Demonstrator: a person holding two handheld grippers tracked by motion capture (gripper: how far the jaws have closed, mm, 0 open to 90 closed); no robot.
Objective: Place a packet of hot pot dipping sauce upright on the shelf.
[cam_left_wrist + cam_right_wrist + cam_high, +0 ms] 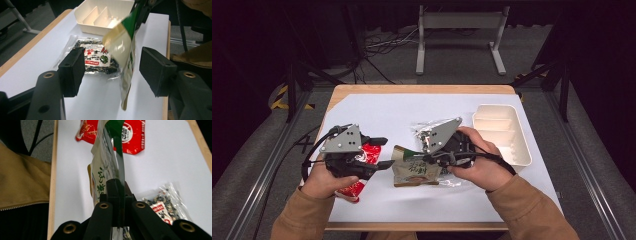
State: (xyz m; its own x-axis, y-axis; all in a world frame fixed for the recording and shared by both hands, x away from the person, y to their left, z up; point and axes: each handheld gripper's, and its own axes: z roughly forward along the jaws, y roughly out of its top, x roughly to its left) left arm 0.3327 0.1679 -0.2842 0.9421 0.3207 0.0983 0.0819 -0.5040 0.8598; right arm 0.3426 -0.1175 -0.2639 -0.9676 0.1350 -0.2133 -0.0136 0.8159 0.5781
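A cream and green snack packet [414,171] is pinched on edge by my right gripper [426,159], whose jaws are shut on it [116,192]. In the left gripper view the packet [125,62] hangs on edge in the gap ahead of the open left gripper [113,72], touching neither pad. That left gripper [387,152] hovers above a red packet [368,154] at the table's left. A clear packet of dark seaweed [96,56] lies flat on the white table cover, partly under the right gripper's grey plate [439,132].
A white divided tray [512,150] stands at the table's right, also seen beyond the seaweed packet as the tray [105,15]. The red packet [130,137] lies past the held packet. A tan sleeve [22,177] borders the table's near edge.
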